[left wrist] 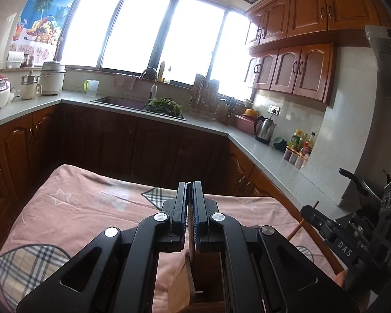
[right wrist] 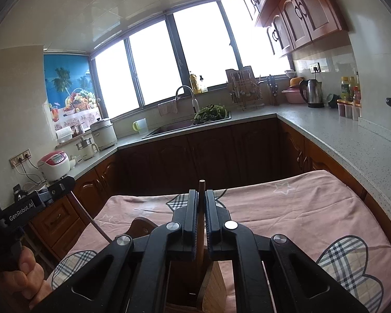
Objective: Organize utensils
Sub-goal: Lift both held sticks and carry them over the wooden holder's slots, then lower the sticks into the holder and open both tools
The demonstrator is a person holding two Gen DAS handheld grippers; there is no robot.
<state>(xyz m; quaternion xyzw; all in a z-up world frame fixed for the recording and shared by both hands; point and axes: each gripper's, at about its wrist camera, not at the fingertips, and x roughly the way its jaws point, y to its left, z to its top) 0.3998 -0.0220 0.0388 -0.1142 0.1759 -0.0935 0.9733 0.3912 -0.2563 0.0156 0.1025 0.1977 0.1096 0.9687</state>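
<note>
Both my grippers — left gripper [left wrist: 189, 184], right gripper [right wrist: 201, 191] — have jaws clamped on thin sticks: light, stiff, slippery chopstick [right wrist: 202, 203] and utensil [left wrist: 191, 245]; grip mid-shaft over the wooden holder [right wrist: 213, 281].

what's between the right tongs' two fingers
A thin brown wooden stick, likely a chopstick, clamped upright between them, in the right wrist view.

Thin brown wooden chopstick [right wrist: 201, 219] upright, tip above wooden holder box [right wrist: 213, 281], 2nd stick [left wrist: 191, 237] likewise
</note>
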